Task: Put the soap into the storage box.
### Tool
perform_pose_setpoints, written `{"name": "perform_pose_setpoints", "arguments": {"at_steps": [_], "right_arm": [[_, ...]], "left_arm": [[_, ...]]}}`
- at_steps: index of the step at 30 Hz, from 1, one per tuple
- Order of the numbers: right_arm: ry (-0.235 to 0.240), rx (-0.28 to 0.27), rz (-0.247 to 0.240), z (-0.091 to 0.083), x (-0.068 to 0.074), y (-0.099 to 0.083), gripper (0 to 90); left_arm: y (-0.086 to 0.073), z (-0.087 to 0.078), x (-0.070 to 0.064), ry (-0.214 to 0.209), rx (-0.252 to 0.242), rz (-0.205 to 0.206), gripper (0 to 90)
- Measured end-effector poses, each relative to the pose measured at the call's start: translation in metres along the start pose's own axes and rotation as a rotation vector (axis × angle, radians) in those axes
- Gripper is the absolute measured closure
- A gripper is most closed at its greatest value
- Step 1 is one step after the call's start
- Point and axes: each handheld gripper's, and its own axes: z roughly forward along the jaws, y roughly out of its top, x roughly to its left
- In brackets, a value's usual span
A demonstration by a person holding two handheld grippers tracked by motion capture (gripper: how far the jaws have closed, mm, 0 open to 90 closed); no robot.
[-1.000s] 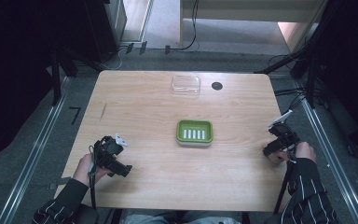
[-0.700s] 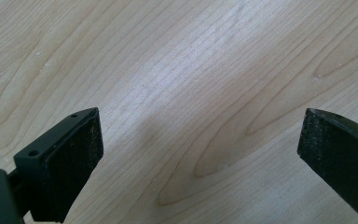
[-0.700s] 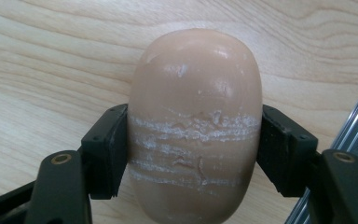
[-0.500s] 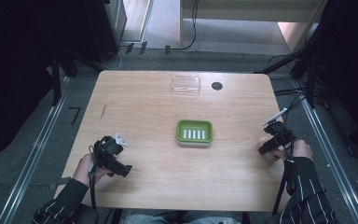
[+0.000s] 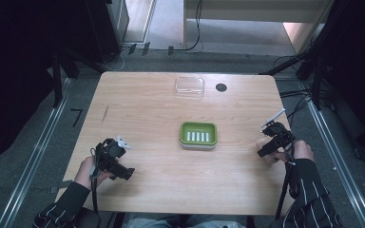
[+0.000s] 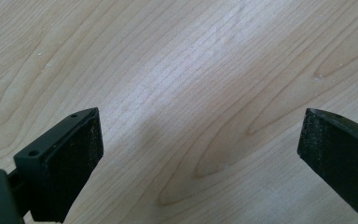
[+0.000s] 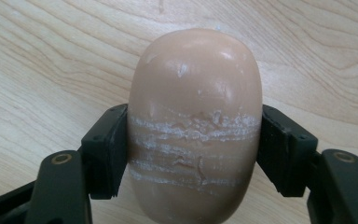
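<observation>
The jaws of the right gripper (image 7: 195,154) are closed on a bar of soap (image 7: 196,126), one black pad pressed against each long side at about its middle, so the bar stands out beyond them over the wood. The soap is a smooth, rounded oval of pale pinkish tan, scuffed with several whitish scrape lines running across its width where the pads sit, plus a few small nicks near its far end. Whether it is lifted clear of the worktop (image 7: 51,60) or just resting on it cannot be told from the right gripper view. In the high view the right gripper (image 5: 270,145) sits near the right edge of the worktop (image 5: 142,109), well apart from the green soap dish (image 5: 198,135) at the centre, whose ribbed white insert lies bare. The left gripper (image 6: 200,154) has its jaws spread wide with nothing between them but wood grain; in the high view the left gripper (image 5: 115,161) rests low near the front left of the worktop, idle. Farther back a clear plastic lid or tray (image 5: 189,87) lies near the far edge, beside a dark round hole (image 5: 221,87) in the wood. Judging from this, the grasp looks secured and the work is at an early stage: the bar is in hand, but carrying it across to the dish and setting it down appear yet to be done.
</observation>
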Motion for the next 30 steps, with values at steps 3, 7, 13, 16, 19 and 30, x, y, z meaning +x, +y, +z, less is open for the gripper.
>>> {"name": "perform_pose_setpoints", "arguments": {"at_steps": [3,7,13,16,19,30], "right_arm": [[0.002,-0.004,-0.015,-0.002,0.004,0.002,33.2],[0.007,-0.013,-0.031,-0.004,0.01,0.005,33.2],[0.014,-0.011,-0.057,-0.006,0.019,0.009,33.3],[0.018,-0.014,-0.073,-0.006,0.023,0.012,33.3],[0.016,-0.016,-0.093,-0.006,0.027,0.014,33.2],[0.03,-0.03,-0.14,-0.011,0.041,0.023,33.3]], "left_arm": [[0.0,0.0,0.0,0.001,-0.001,0.0,0.6],[0.0,0.0,0.0,-0.001,-0.002,0.0,0.6],[0.0,0.0,0.0,0.003,-0.001,0.0,0.5],[0.0,0.0,0.0,0.003,-0.001,0.001,0.5],[0.0,0.001,0.0,0.002,-0.002,-0.001,0.5],[0.0,0.001,0.0,0.001,-0.002,-0.002,0.6]]}}
